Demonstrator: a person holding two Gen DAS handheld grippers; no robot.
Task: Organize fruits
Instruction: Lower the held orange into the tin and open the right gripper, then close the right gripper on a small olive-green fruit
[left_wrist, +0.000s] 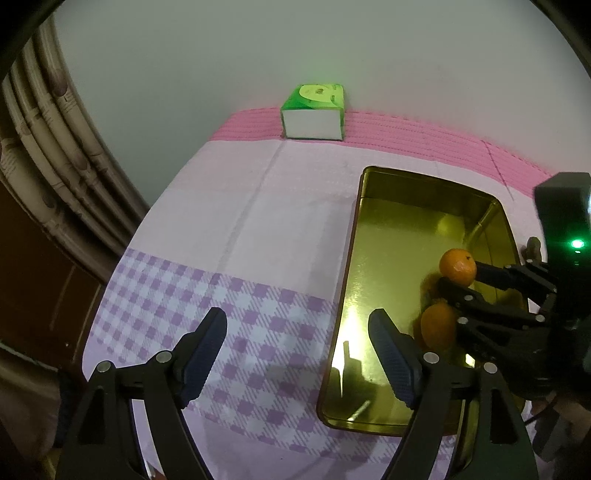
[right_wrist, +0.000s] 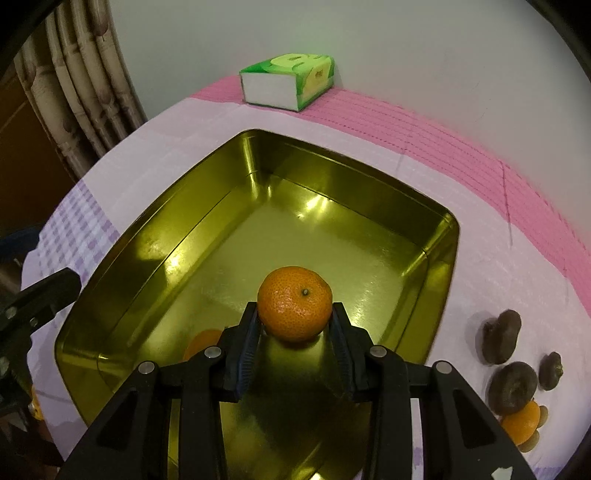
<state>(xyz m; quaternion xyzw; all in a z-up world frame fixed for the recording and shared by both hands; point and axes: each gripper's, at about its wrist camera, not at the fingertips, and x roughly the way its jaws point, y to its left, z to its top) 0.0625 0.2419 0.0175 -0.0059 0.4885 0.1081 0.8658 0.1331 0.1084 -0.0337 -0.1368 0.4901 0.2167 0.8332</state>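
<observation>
Orange-skinned, one round mandarin is pinched by the right gripper at frame centre over the shiny gold rectangular metal tin, where another mandarin already lies. Spread and empty, the left gripper hangs lower left; one orange fruit among dark brown fruits at lower right remains outside.

a table under a pale pink and lilac-check cloth carries a gold tin tray mid-table, a green tissue box at the far edge, and dark fruits with an orange near the right edge.
</observation>
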